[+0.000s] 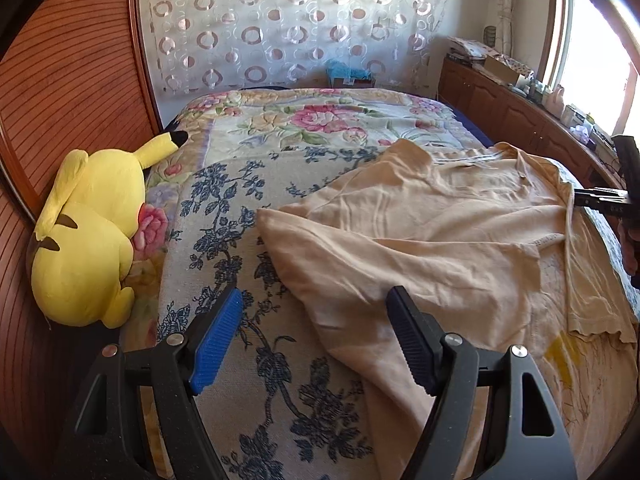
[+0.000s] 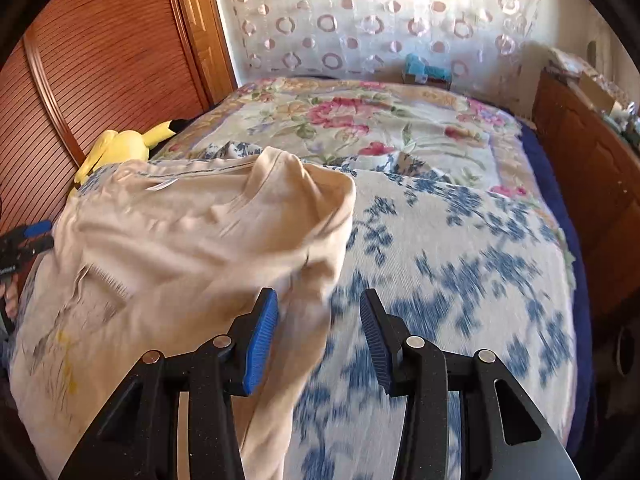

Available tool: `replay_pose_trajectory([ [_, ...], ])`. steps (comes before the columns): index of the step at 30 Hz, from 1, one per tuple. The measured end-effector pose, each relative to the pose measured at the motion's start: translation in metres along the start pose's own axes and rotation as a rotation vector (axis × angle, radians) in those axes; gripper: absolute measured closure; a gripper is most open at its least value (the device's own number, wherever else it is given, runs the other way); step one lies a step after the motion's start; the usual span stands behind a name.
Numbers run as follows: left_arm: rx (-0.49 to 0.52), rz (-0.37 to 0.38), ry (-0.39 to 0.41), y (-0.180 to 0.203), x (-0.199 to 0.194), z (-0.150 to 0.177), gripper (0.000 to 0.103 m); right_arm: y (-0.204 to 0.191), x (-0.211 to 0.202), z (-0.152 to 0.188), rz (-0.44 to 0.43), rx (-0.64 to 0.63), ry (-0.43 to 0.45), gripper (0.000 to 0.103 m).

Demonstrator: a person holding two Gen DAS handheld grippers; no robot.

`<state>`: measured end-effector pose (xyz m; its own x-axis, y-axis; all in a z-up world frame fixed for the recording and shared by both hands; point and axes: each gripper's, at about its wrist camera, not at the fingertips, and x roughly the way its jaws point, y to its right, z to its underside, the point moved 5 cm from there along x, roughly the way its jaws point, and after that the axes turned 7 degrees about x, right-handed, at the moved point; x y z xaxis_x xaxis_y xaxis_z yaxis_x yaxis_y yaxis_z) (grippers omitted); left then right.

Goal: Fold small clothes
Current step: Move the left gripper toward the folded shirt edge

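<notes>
Left wrist view: two blue ribbed pads of the left gripper (image 1: pixel 314 340) stand wide apart, nothing pressed between them; the lower edge of one beige T-shirt (image 1: pixel 420 232) lies under the gap. Shirt: soft, creased knit, spread across the blue-flowered spread (image 1: pixel 224 208), neckline toward the far side, one faint yellow print near its right hem. Beneath and beyond, one quilted bedcover (image 1: pixel 320 120) with pink roses. One yellow plush toy (image 1: pixel 86 232), rounded, black-tipped ear, lies at the left edge against the ribbed wooden wall panel (image 1: pixel 68 80). Right gripper (image 1: pixel 600 200) shows at the far right by the shirt's sleeve; its opening cannot be read here.

Right wrist view: right gripper (image 2: pixel 319 340), two blue pads partly open, empty; motion blur on the spread (image 2: pixel 460 272). The shirt (image 2: pixel 192 248) lies left of the gap, its edge just beside the left pad, one sleeve bunched up high. The plush toy (image 2: pixel 120 144) peeks behind it. Left gripper (image 2: pixel 28 236) at the far left edge. One sheer curtain (image 2: pixel 380 20) with ring pattern hangs behind.
</notes>
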<state>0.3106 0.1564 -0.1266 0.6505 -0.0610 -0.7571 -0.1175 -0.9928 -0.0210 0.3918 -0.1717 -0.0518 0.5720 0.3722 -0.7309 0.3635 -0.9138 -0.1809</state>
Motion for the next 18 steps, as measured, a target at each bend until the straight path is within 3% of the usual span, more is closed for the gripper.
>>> replay_pose_trajectory([
  [2,-0.009,0.009,-0.008,-0.003,0.004,0.001,0.027,-0.007,0.009,-0.009,-0.019,-0.012,-0.003,0.071],
  [8,-0.006,0.014,-0.025,-0.004,0.01,0.001,0.027,-0.021,0.025,-0.037,-0.021,-0.052,0.059,0.072],
  [12,-0.008,0.019,-0.024,-0.003,0.011,-0.001,0.027,-0.012,0.023,-0.035,-0.019,-0.026,0.079,0.072],
  [15,0.0,0.026,-0.021,-0.001,0.011,-0.003,0.028,-0.009,0.016,-0.025,-0.003,-0.034,0.082,0.065],
  [18,0.005,0.045,-0.018,-0.001,0.012,-0.006,0.037,-0.008,0.011,-0.017,0.015,-0.044,0.073,0.059],
])
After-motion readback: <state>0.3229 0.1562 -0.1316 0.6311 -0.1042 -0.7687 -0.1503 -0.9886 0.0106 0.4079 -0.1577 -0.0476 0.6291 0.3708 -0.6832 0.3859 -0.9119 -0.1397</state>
